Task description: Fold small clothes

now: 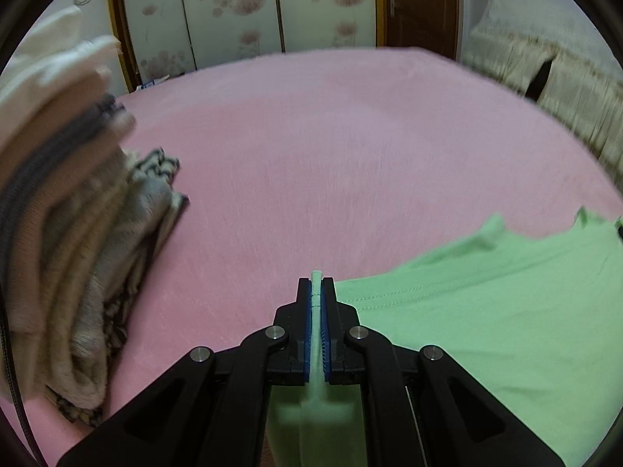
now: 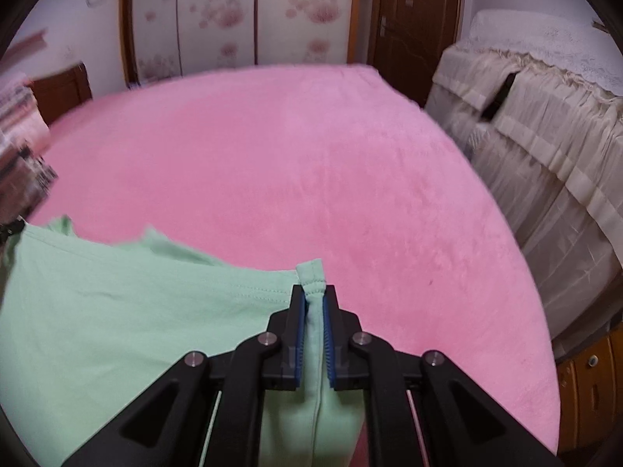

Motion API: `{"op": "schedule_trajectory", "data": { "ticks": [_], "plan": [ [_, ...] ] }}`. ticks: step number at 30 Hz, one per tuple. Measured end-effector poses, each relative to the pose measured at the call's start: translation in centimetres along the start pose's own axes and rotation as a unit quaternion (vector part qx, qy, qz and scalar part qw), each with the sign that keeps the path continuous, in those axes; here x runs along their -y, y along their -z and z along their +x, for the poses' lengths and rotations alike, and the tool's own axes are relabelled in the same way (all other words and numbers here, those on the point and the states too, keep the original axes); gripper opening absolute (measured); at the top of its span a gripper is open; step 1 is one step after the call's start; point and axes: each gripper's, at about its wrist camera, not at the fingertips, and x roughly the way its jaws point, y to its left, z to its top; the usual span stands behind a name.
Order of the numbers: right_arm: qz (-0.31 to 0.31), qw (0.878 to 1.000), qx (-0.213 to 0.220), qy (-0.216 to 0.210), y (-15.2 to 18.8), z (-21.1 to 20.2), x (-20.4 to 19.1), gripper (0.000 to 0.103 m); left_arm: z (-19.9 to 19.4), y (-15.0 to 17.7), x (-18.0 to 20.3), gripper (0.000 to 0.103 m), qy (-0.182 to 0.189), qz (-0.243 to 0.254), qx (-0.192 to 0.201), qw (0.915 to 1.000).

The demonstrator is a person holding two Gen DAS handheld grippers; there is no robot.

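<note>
Left gripper (image 1: 316, 284) clamped on 1 hemmed corner of the green garment (image 1: 486, 311), pads pressed tight with a thin fold of cloth poking out past the tips. Just left of that, a stack of folded clothes (image 1: 78, 253), beige and patterned, resting on the pink bed cover (image 1: 331, 155) and blurred in the left wrist view. Rightward, green fabric stretched between the 2 grips, stitched hem running fairly straight, far edge ragged and slightly lifted above the bed. Right gripper (image 2: 314, 292) pinching the opposite hemmed corner, a thicker bunch of cloth caught between the blue pads. Farther right, bare pink cover, then a cream draped piece of furniture (image 2: 545, 155) beside the bed.

Step in hand, by the look of it: spreading the garment taut by 2 corners ahead of laying it flat or making a 1st fold. Best done with both grips kept at equal height and the hem held in gentle tension, enough to remove sag without dragging cloth out of the pads. Worth lowering the free body of the garment onto open bed first, then the held edge, so wrinkles run out ahead. Wise to stay clear of the stack on the left. Right pinch bulkier, so likely more secure; left hold thin, so more prone to slipping under a sharp pull.
</note>
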Motion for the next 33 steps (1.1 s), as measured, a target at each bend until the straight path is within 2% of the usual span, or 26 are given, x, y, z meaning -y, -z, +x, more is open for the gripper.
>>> {"op": "schedule_trajectory", "data": {
  "ticks": [2, 4, 5, 6, 8, 14, 15, 17, 20, 23, 26, 30, 33],
  "plan": [
    [-0.011, 1.0, -0.003, 0.011, 0.1, 0.2, -0.5, 0.008, 0.7, 0.2, 0.2, 0.006, -0.006, 0.001, -0.012, 0.9999],
    [-0.016, 1.0, -0.006, 0.018, -0.1, -0.1, -0.7, 0.011, 0.8, 0.0, 0.0, 0.015, -0.01, -0.005, -0.019, 0.9998],
    [-0.015, 1.0, -0.009, 0.019, -0.2, -0.3, -0.6, 0.016, 0.7, -0.2, -0.1, 0.026, -0.015, -0.008, -0.021, 0.9996],
    [-0.012, 1.0, -0.011, 0.019, -0.3, -0.6, -0.5, 0.019, 0.4, -0.4, -0.3, 0.041, -0.019, -0.013, -0.024, 0.9994],
    [-0.006, 1.0, -0.007, 0.012, -0.6, -2.0, -0.5, 0.025, -0.5, -0.7, -0.5, 0.062, -0.012, -0.021, -0.027, 0.9993],
    [-0.016, 0.999, 0.024, -0.022, -1.1, -9.7, -2.4, 0.028, -7.1, -0.8, 0.5, 0.071, 0.035, -0.009, -0.015, 0.9992],
    [-0.018, 0.999, 0.026, -0.024, -1.1, -11.0, -2.8, 0.03, -8.3, -0.7, 0.6, 0.074, 0.041, -0.007, -0.012, 0.999],
    [-0.024, 0.999, 0.03, -0.013, -0.8, -14.1, -3.6, 0.041, -11.6, -0.3, 0.9, 0.075, 0.06, -0.01, 0.001, 0.9982],
    [-0.021, 0.999, 0.034, -0.009, 0.3, -18.1, -4.1, 0.045, -16.0, 0.7, 0.9, 0.078, 0.08, -0.021, 0.014, 0.9965],
    [-0.001, 1.0, 0.019, -0.021, 2.3, -20.3, -3.6, 0.045, -18.7, 2.6, 0.3, 0.079, 0.074, -0.037, -0.001, 0.9966],
    [0.014, 1.0, 0.013, -0.023, 5.1, -21.2, -3.0, 0.045, -19.5, 6.0, -0.6, 0.079, 0.069, -0.055, -0.012, 0.9961],
    [0.047, 0.999, -0.008, -0.023, 9.6, -20.7, -1.6, 0.045, -18.6, 10.8, -1.3, 0.078, 0.016, -0.065, -0.029, 0.9973],
    [0.076, 0.996, -0.025, -0.028, 12.4, -19.6, -0.5, 0.045, -17.3, 13.9, -2.2, 0.079, 0.01, -0.099, -0.052, 0.9937]
  ]
}}
